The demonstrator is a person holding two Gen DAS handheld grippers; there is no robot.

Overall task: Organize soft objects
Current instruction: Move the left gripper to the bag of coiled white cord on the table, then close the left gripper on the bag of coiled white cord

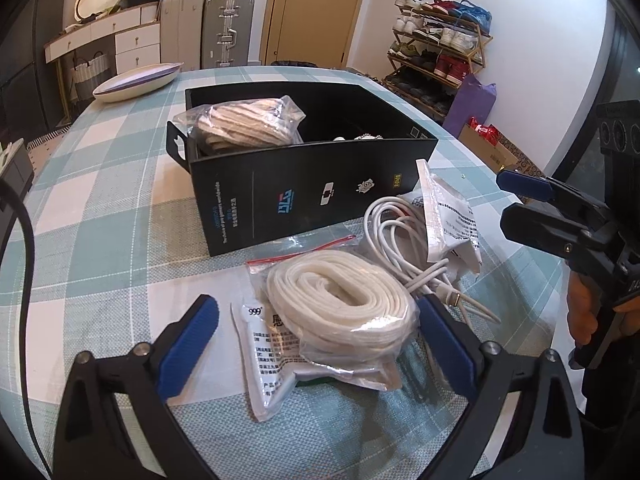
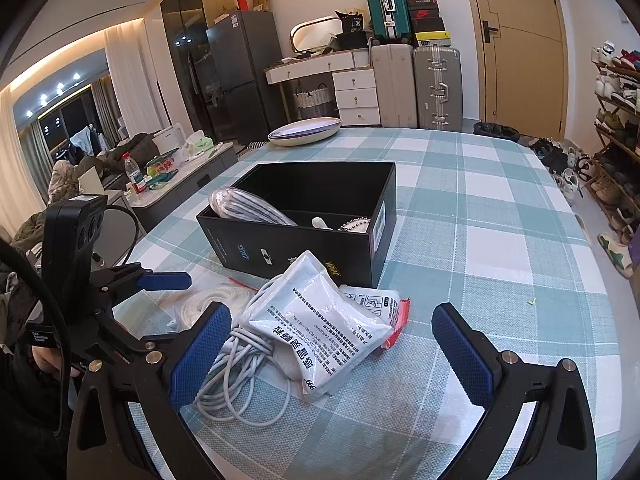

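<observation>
A black open box (image 1: 304,184) stands mid-table and holds a bagged cream rope bundle (image 1: 244,122); it also shows in the right wrist view (image 2: 304,248). In front of it lie a bagged white flat cord coil (image 1: 340,300), a white sachet (image 1: 268,356), a white cable (image 1: 404,236) and a white medicine pouch (image 1: 448,216). My left gripper (image 1: 316,344) is open, its fingers on either side of the coil bag. My right gripper (image 2: 332,352) is open over the medicine pouch (image 2: 316,320) and the cable (image 2: 240,376).
The table has a teal and white checked cloth (image 2: 480,216). A white oval dish (image 1: 136,80) sits at the far end. Suitcases (image 2: 416,84), a dresser and a shoe rack (image 1: 440,48) stand beyond the table.
</observation>
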